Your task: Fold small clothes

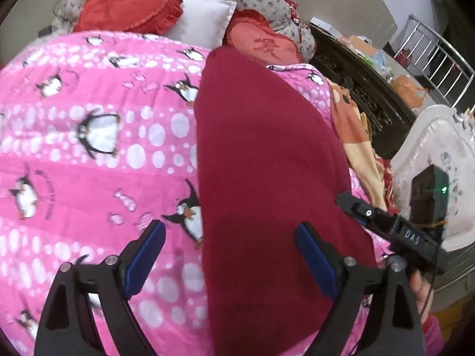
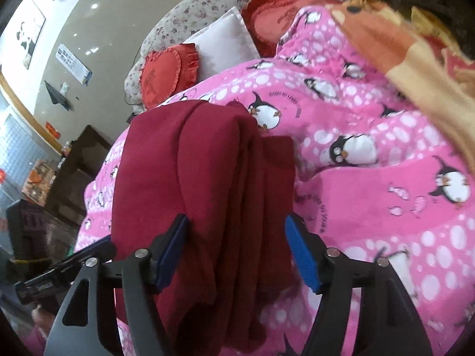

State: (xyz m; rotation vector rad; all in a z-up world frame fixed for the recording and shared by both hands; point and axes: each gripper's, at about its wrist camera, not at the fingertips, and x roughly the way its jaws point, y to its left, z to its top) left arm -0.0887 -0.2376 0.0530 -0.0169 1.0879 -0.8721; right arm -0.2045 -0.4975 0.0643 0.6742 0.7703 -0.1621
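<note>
The dark red folded cloth garment (image 1: 267,163) lies on the pink penguin-print blanket (image 1: 89,148) of the bed. The left hand-held gripper (image 1: 230,255) and the right hand-held gripper (image 2: 237,252) both stand apart, gripping nothing.

Folded garment (image 2: 204,195) on penguin blanket (image 2: 371,201); cushions (image 2: 166,80) behind, at headboard.

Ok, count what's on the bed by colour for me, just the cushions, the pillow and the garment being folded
Red heart cushions: 2
White pillow: 1
Dark red folded garment: 1
Total: 4
</note>
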